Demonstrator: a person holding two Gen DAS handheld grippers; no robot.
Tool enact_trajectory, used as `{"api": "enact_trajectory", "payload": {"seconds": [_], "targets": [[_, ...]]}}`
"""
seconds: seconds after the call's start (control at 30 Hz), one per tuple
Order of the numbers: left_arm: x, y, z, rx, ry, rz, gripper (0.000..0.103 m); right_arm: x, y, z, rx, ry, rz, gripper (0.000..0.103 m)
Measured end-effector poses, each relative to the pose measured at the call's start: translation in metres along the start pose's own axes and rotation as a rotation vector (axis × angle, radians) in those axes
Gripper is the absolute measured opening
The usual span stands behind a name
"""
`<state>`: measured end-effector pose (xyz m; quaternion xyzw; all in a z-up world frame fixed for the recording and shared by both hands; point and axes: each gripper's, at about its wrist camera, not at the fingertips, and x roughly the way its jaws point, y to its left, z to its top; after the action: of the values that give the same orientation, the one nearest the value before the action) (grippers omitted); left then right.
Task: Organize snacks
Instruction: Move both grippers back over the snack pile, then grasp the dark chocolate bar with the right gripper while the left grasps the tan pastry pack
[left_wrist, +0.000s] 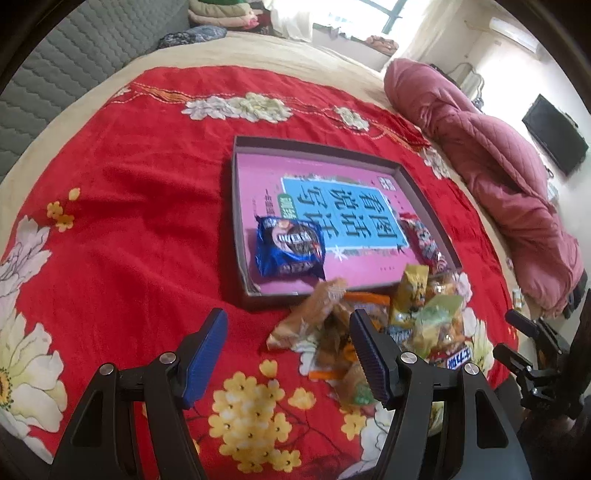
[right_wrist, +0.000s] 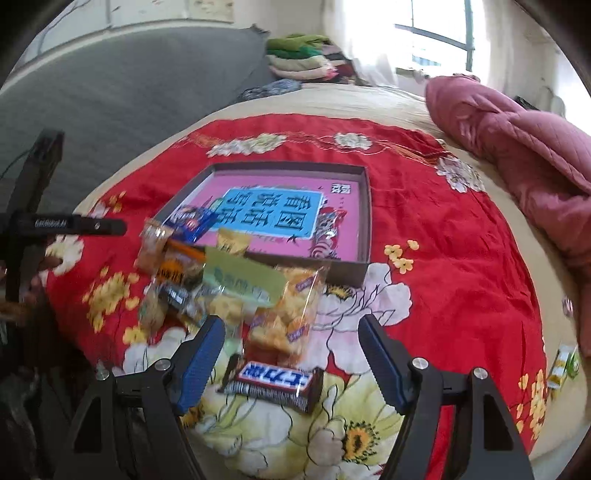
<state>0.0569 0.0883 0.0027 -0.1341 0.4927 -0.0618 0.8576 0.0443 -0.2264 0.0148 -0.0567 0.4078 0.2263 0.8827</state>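
Observation:
A shallow box with a pink printed floor lies on the red flowered cloth. In it lie a blue cookie packet and a red-white packet by its right wall. A heap of snack packets lies on the cloth in front of the box. My left gripper is open and empty, just left of the heap. In the right wrist view my right gripper is open above a dark chocolate bar and a clear bag of yellow snacks; the box lies beyond.
A pink quilt is bunched along the bed's right side. A grey padded headboard and folded clothes are at the far end. Small packets lie near the bed's right edge.

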Motion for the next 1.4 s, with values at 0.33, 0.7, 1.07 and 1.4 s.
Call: {"api": "enact_trajectory", "payload": {"seconds": [0.33, 0.7, 1.07, 1.4], "targets": [[0.015, -0.001, -0.007, 0.012, 0.057, -0.007, 0.070, 0.020, -0.003, -0.018, -0.120, 0.092, -0.009, 0.074], [0.031, -0.001, -0.007, 0.032, 0.091, -0.025, 0.070, 0.044, 0.006, -0.033, -0.273, 0.129, 0.049, 0.074], [0.042, 0.002, -0.007, 0.020, 0.112, -0.045, 0.070, 0.059, 0.013, -0.034, -0.285, 0.176, 0.153, 0.073], [0.047, 0.005, -0.006, 0.021, 0.116, -0.060, 0.070, 0.060, 0.025, -0.041, -0.320, 0.223, 0.159, 0.056]]}}
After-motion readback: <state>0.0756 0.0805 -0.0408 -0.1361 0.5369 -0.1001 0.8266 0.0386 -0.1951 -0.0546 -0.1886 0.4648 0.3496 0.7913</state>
